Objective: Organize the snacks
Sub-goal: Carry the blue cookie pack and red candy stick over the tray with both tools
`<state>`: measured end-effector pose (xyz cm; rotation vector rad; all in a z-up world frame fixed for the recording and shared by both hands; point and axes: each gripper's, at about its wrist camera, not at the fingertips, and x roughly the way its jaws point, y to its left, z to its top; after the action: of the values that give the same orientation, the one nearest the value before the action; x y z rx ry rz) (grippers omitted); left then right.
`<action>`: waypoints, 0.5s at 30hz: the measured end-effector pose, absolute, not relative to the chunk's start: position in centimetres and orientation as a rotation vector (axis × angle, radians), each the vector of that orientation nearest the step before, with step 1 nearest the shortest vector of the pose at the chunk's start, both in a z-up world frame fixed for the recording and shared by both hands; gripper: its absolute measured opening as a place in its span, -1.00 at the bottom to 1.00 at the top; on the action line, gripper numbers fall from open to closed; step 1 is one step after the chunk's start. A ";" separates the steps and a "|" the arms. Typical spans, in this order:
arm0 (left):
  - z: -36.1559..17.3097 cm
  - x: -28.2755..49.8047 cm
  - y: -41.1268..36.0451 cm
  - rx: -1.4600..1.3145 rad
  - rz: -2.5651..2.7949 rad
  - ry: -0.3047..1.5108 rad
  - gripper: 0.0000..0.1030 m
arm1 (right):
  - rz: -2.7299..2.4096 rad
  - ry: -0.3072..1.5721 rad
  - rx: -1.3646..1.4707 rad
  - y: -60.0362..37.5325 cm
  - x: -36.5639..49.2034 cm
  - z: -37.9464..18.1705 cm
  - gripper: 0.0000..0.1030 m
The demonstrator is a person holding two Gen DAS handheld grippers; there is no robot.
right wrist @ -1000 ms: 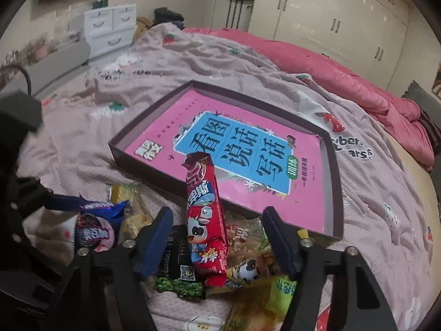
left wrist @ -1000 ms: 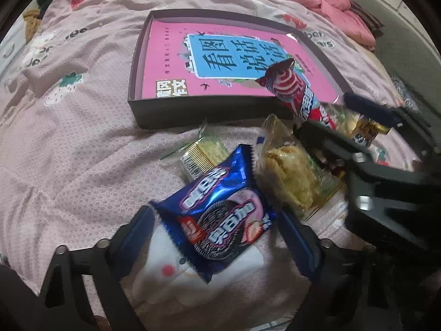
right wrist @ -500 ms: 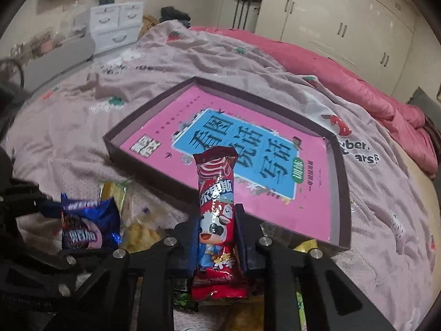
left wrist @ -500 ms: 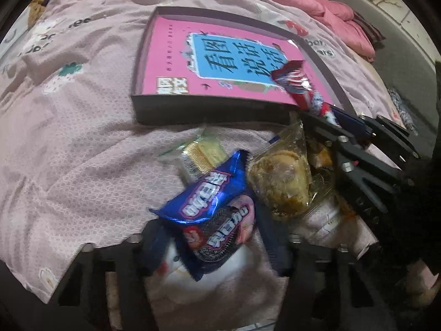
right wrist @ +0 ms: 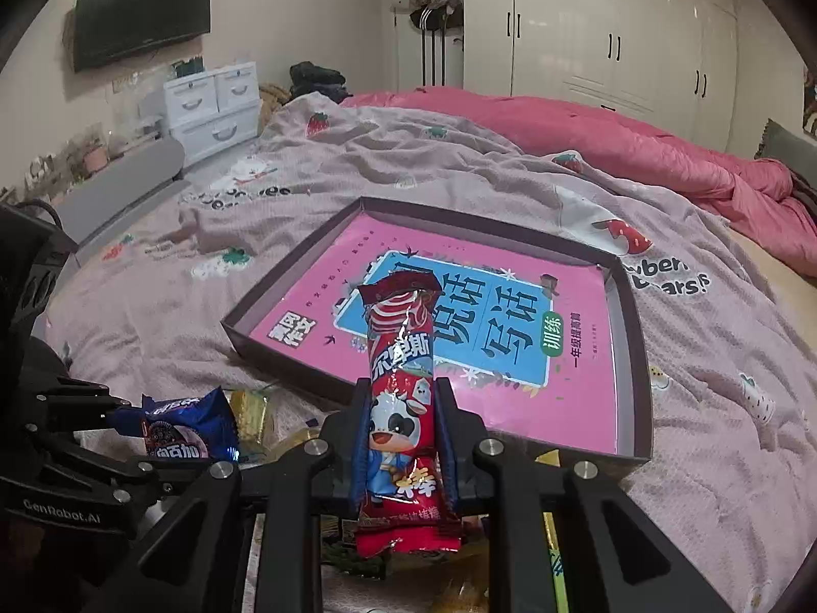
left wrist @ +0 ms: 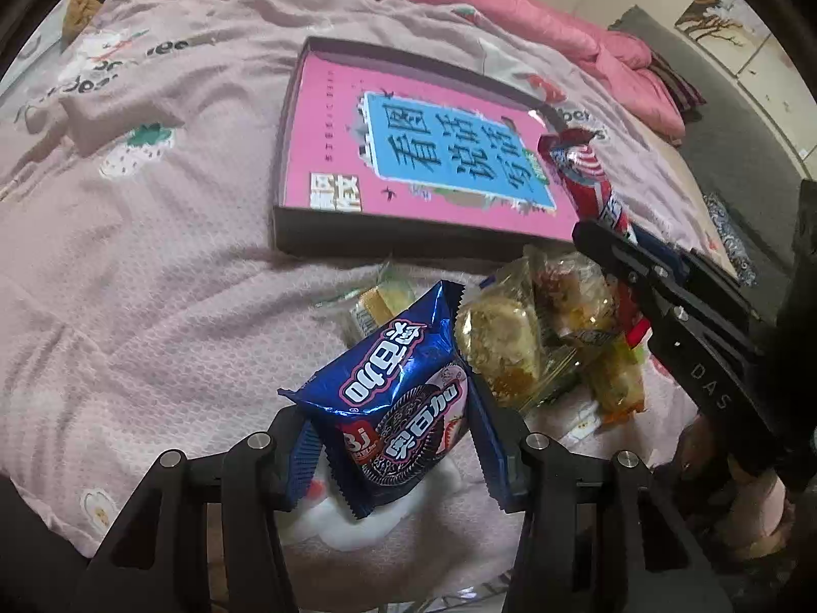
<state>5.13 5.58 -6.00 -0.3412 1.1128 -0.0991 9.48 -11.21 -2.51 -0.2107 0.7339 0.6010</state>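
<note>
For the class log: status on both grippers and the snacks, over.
Left gripper closing on blue cookie pack. Right gripper shut on red stick pack. Tray ahead, snack-free.

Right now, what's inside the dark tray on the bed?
Inside the tray lies only a pink book, covering nearly its whole floor. Whatever might be beneath the book is hidden.

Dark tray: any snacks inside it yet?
None inside. The dark tray holds only a pink book; the red snack stick is in the right gripper.

The bed [right wrist: 204, 306], under a pink strawberry-print sheet, carries 1 dark shallow box [left wrist: 388, 240], a loose heap of wrapped snacks [left wrist: 541, 337] beside it, and a rumpled pink quilt [right wrist: 638, 153].
</note>
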 end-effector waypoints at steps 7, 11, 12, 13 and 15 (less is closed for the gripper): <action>-4.5 4.6 6.0 -0.341 -0.097 1.067 0.05 | 0.609 0.717 -0.166 -12.1 9.3 -1.8 -0.55; -3.9 4.8 5.9 -0.326 -0.093 1.047 0.05 | 0.607 0.703 -0.140 -12.6 9.4 -1.3 -0.55; -3.8 4.8 5.8 -0.324 -0.093 1.044 0.05 | 0.606 0.701 -0.133 -12.8 9.4 -1.2 -0.55; -3.7 4.8 5.9 -0.323 -0.093 1.040 0.05 | 0.605 0.699 -0.127 -12.9 9.4 -1.1 -0.55; -3.4 5.0 5.9 -0.326 -0.091 1.032 0.05 | 0.602 0.695 -0.113 -13.2 9.5 -0.9 -0.55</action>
<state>4.98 5.91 -3.43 -0.3258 1.0315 -0.0914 9.52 -13.16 -0.87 -0.1132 0.6952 0.6025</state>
